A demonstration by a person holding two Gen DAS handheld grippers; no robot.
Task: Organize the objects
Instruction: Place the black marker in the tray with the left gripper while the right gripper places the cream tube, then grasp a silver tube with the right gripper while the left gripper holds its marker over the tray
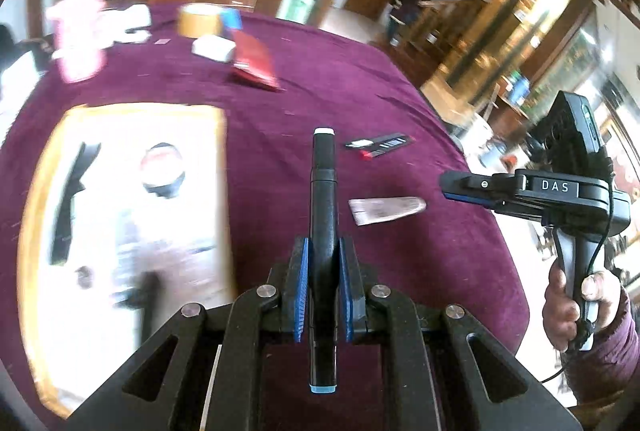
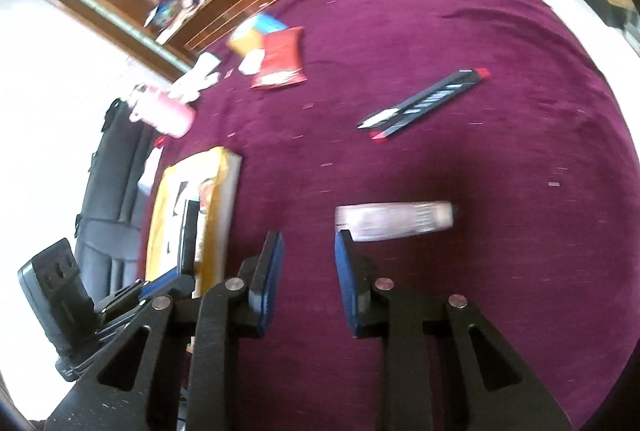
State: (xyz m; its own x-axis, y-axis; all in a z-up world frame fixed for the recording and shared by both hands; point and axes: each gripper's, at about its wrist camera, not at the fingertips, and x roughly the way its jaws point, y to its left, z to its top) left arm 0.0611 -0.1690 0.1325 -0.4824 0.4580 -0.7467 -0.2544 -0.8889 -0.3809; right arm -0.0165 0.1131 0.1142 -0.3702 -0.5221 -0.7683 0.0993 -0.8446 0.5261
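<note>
Maroon cloth still holds loose items; left gripper clamps a black marker, right gripper empty, jaws apart; most sorting remains.

Left gripper jaws clamped — right gripper jaws empty, slightly apart

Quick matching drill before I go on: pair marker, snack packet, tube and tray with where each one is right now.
Things:
1. black marker
2. red snack packet
3. white tube
4. yellow-rimmed tray

Places:
A. lying on the maroon cloth just ahead of the right gripper
B. at the left, with things in it
C. clamped between the fingers of the left gripper
D. far side of the table, beside a yellow and blue packet

Pairs: 1-C, 2-D, 3-A, 4-B
</note>
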